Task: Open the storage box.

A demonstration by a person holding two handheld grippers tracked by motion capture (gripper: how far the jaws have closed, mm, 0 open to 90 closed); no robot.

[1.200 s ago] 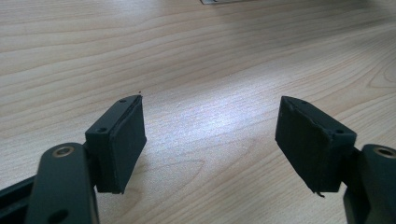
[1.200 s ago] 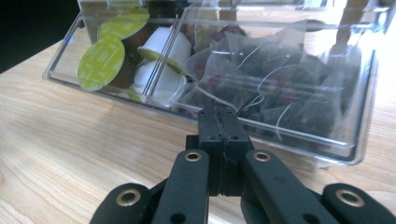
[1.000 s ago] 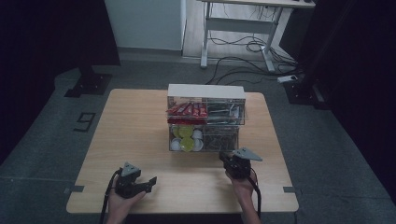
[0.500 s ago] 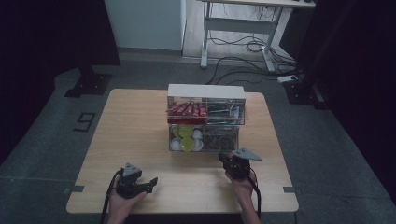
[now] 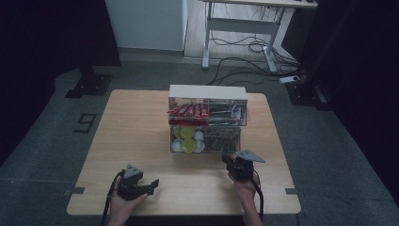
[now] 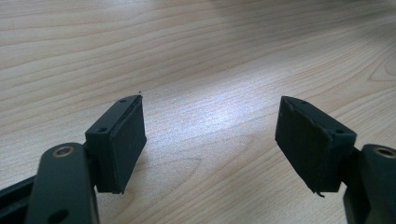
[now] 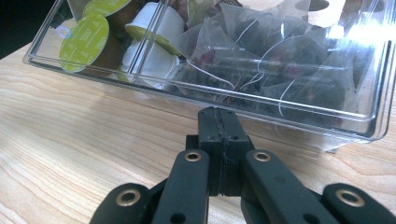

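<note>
Two hand-held grippers rest over a light wooden table [image 5: 141,122], one in each of the person's hands at the near edge.

Left gripper [image 5: 151,184]: held in the left hand [image 5: 123,203] near the table's front left area, well apart from the organizer. In the left gripper view its jaws stand wide apart with bare wood grain between them; nothing is held. The black pads [image 6: 125,140] face each other, and the right-hand pad shows a frayed lower edge.

Right gripper [image 5: 229,161]: held in the right hand [image 5: 245,186], carrying a grey three-cornered plate [image 5: 250,156] on top. In the right gripper view its jaws are pressed fully together with nothing between them. The closed tip [image 7: 219,122] sits just in front of the lower drawer's clear front wall; contact cannot be determined.

Clear plastic organizer [image 5: 208,117]: stands at the centre of the table, toward the far side, with a white top and two tiers of drawers.
- Upper left compartment: red packets [image 5: 188,111].
- Upper right compartment: dark contents, too small to identify.
- Lower left compartment: white pods with yellow-green lids [image 7: 84,36].
- Lower right compartment: translucent pyramid tea bags [image 7: 261,65] with white strings.

Beyond the table, a grey floor carries loose cables [image 5: 244,47] and a white desk frame [image 5: 240,23].
</note>
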